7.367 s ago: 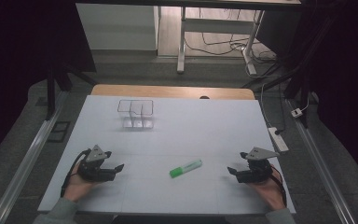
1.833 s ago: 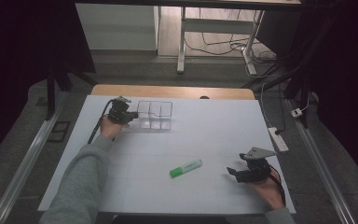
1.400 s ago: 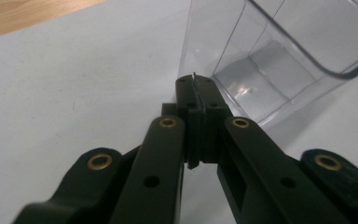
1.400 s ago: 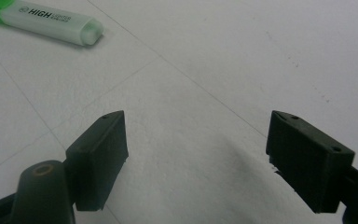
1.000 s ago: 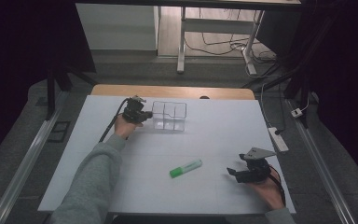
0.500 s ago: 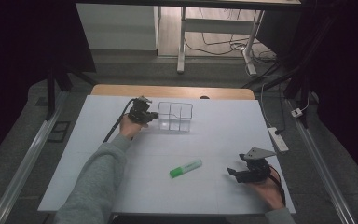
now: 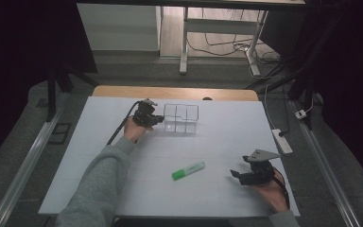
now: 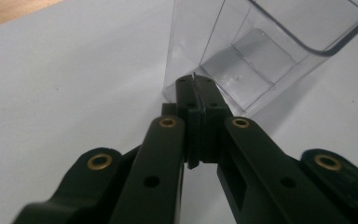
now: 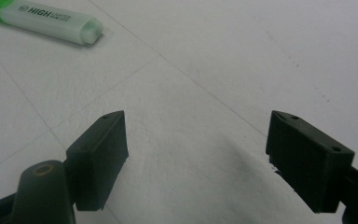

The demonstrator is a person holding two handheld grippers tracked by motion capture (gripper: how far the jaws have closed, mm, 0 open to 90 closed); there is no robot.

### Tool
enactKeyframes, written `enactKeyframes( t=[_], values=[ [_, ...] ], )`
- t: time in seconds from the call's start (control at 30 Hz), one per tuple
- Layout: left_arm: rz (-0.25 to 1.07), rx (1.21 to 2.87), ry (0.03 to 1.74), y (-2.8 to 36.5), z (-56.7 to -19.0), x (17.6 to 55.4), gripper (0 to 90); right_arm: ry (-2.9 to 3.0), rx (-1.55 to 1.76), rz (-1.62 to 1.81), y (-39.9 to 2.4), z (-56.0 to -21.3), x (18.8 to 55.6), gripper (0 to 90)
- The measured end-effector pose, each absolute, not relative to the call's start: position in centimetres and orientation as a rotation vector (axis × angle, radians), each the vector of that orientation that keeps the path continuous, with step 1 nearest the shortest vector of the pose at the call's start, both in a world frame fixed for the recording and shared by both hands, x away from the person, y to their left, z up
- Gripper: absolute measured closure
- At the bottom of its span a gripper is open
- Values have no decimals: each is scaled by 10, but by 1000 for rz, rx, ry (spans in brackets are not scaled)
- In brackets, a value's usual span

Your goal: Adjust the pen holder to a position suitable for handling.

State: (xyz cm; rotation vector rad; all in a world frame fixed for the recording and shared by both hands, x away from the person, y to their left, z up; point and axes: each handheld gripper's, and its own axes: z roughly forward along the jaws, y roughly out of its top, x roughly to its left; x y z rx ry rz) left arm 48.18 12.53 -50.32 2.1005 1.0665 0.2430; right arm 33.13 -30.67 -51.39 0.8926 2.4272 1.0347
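1. The left gripper [image 7: 157,119] was at the far side of the table [image 7: 99,142], clamped on the left wall of the clear divided organizer tray [image 7: 181,118]. In the left gripper view the jaws were pressed together on the thin wall edge of that tray [image 8: 261,51].
2. The right gripper [image 7: 242,176] sat at the near right with its jaws wide apart, gripping nothing, resting low over the table in the person's hand [image 7: 270,191].
3. The green highlighter [image 7: 188,170] lay flat on the table, near-centre, left of the right gripper and well apart from the tray.
4. Risk: the pinch was on a thin, slick plastic wall, near one corner. Any pull or lift could likely let the wall slip out, or tilt the light tray over.
5. Risk: dragging the tray by one side could twist it around the grip rather than slide it straight.
6. Risk: the highlighter is round and could roll if nudged by a jaw tip.
7. Writing: in the right gripper view the highlighter [image 9: 46,21] barrel read "HIGH" beside a small round logo; the rest was cut off. No writing was legible on the tray.
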Motion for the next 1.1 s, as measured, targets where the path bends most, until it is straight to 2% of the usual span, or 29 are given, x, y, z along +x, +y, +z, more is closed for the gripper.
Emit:
enactKeyframes(
  t=[0.33,0.73,0.87,1.1],
  values=[
    [304,2117,1008,133,-492,466,889,2418,888,1050,-308,-512,330,202],
    [387,2100,970,166,-482,410,882,2420,882,1088,-307,-512,331,205],
    [393,2085,949,174,-481,391,812,2422,879,1093,-306,-512,332,206],
    [377,2049,917,187,-478,360,538,2416,883,1102,-308,-510,330,205]
  ],
)
